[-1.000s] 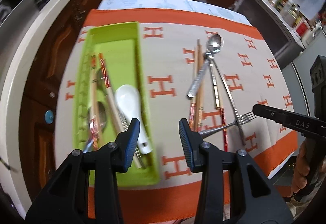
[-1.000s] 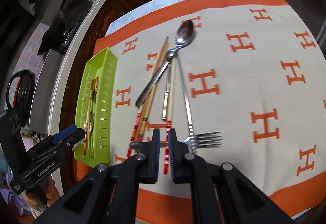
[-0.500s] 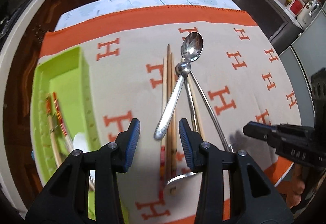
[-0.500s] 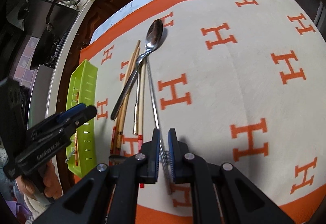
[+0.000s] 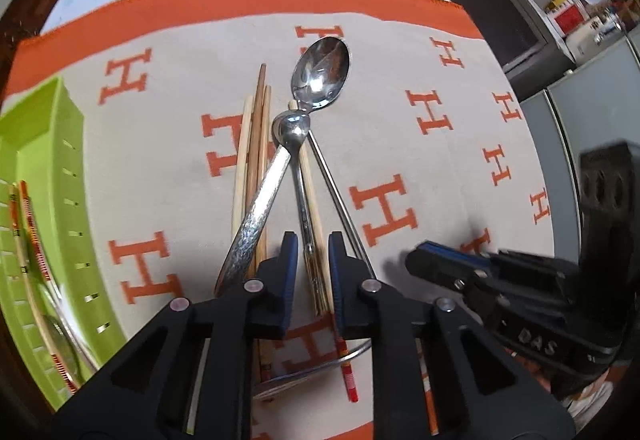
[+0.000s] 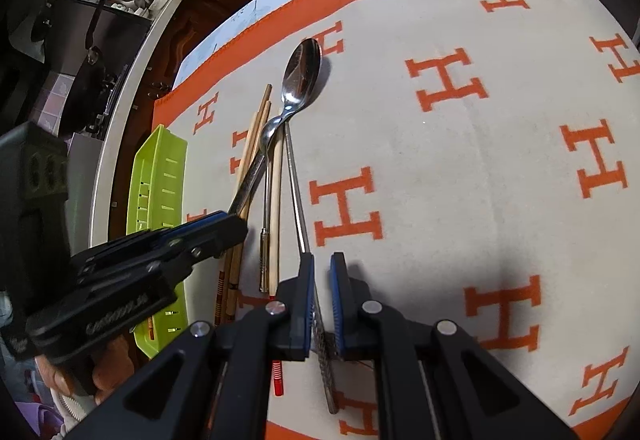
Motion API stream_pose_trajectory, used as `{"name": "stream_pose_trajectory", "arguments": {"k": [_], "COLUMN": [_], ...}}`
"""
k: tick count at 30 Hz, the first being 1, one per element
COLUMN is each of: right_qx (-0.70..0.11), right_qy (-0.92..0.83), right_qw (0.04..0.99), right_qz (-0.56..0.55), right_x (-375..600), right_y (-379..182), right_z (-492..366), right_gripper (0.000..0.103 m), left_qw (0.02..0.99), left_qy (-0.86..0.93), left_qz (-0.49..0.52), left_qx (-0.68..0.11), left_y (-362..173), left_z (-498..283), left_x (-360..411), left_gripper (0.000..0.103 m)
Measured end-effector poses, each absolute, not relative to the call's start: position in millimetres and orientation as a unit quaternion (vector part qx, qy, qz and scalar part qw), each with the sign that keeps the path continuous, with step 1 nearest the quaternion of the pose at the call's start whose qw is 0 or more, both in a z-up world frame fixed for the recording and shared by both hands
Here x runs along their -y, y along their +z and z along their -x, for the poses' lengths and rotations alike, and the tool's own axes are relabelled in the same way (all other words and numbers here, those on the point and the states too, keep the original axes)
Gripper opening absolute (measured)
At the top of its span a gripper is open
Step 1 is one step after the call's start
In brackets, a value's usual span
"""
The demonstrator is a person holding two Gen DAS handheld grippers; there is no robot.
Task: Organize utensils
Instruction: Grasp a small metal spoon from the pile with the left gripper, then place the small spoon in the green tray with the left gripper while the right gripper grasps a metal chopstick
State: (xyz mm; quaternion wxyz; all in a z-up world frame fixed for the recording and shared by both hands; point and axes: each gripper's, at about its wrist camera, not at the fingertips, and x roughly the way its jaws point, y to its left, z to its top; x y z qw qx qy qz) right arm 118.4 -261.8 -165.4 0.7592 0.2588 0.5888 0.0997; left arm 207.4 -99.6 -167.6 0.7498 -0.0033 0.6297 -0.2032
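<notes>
While my left gripper [image 5: 313,272] hovers low over the utensil pile, its blue-padded fingers [image 5: 289,264] stand slightly apart and straddle two handles: a slim metal spoon [image 5: 298,176] and a pale chopstick [image 5: 313,196] just beside it. I cannot tell whether the pads touch either handle. My right gripper [image 6: 321,294] has its fingers [image 6: 306,292] nearly together around the flat end of a fork [image 6: 298,200]; they appear to pinch it.

From the left gripper, a broad textured handle [image 5: 256,216] slants toward 11 o'clock, ending beside the small spoon's bowl. Three more wooden chopsticks [image 5: 252,160] lie under it, pointing to 12 o'clock. A large spoon [image 5: 322,74] rests bowl-up at 12 o'clock, its thin stem running back toward 1 o'clock of my fingers. At 9 o'clock sits a green tray [image 5: 66,144] holding red-banded chopsticks [image 5: 30,224]. Everything lies on a cream cloth [image 5: 400,144] with orange letters and an orange border. At 3 o'clock the right gripper shows, held by a hand [image 5: 596,394].
</notes>
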Motion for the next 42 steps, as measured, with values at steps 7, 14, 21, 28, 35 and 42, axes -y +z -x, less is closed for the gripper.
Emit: {"name": "stream_pose_trajectory", "arguments": {"k": [7,14,21,28,35,42], "right_qx": [-0.588,-0.590,-0.592,-0.592,-0.591,-0.596], "right_qy": [0.095,0.095,0.096,0.090,0.092,0.098], "right_qw": [0.758,0.757,0.755,0.756,0.758,0.757], "right_qz": [-0.265,-0.266,-0.265,-0.265,-0.260,-0.249], "right_x": [268,270,268,270,266,255], "right_y": [-168,-170,-172,-173,-171,-171], "right_z": [-115,-115,-117,-115,-115,-123], "right_gripper": [0.008,0.008,0.008,0.008,0.008,0.008], "left_qw": [0.734,0.741,0.759,0.777,0.769,0.778], "left_qy": [-0.190,-0.177,-0.154,-0.141,-0.155,-0.182], "left_qz": [0.019,0.002,-0.057,-0.104,-0.033,0.016], "left_qx": [-0.652,-0.647,-0.631,-0.605,-0.619,-0.601], "left_y": [-189,-190,-190,-190,-181,-148], "left_z": [-217,-222,-226,-225,-214,-178], "left_x": [100,101,123,143,116,83], "left_gripper": [0.010,0.010,0.010,0.003,0.002,0.002]}}
